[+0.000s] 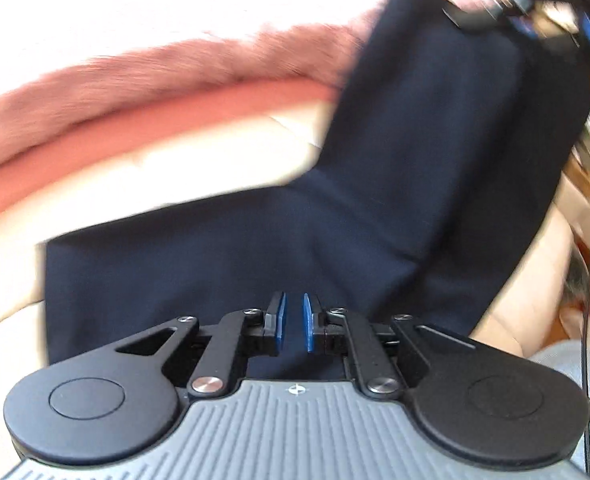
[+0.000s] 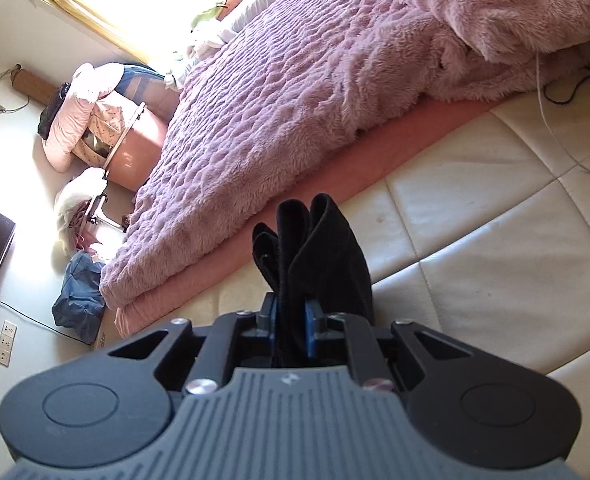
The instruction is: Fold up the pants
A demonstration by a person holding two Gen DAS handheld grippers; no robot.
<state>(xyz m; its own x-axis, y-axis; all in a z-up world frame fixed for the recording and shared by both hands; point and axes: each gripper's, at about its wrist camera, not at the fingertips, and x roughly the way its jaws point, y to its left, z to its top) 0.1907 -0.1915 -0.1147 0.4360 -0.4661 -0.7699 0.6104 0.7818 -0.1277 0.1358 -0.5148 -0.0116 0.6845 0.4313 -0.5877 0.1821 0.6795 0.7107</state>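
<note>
Now bunched dark pants point(image 2: 323, 248), fuzzy blanket point(image 2: 279, 92)

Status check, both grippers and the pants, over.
Right gripper shut on bunched pants above the cream mattress. Left gripper nearly closed over the pants, grip unclear. Pink blanket alongside, not blocking.

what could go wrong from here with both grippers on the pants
1. The right gripper pinches a bunched wad of the dark navy fabric pants; layers could slip out unevenly and spoil the fold.
2. The left gripper shows a narrow gap over the cloth, so its hold may be weak or absent.
3. The left view is motion-blurred; a fast swing could drag the pants onto the fluffy pink blanket.
</note>
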